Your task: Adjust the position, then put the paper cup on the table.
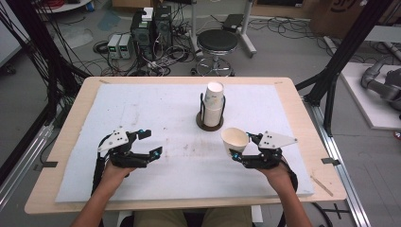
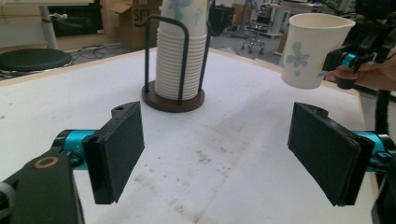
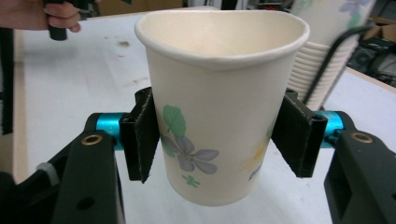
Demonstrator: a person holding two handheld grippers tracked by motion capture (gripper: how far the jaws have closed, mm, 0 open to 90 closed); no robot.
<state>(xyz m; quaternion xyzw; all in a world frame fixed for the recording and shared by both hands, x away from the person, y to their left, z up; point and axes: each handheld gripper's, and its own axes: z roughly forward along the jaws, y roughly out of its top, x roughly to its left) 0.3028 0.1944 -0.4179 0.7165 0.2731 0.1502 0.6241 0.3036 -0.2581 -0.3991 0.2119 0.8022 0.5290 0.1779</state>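
Figure. Setting one cup out from the stack. The table, padded with a white mat, is carrying the holder, a dark round base with wire uprights that is keeping the stack of nested paper cups upright; all positions below are being given relative to this holder. The left gripper is hovering well to the holder's left and nearer the person, its jaws standing wide with nothing between them; seen along those jaws, the holder is lying ahead and bare mat below. The right gripper is working just to the holder's right and nearer the person, its jaws clasping the cup by its flowered wall, about mid-height. In the right gripper view the cup is hanging upright above the mat, the pads touching both sides and the rim bowed slightly out of round, so the squeeze is looking a little firm. To do this step well, the hand should be lowering the cup until its base is meeting the mat, keeping it plumb and clear of the wire uprights, and only then easing the jaws apart, evenly, so neither pad is dragging it over.
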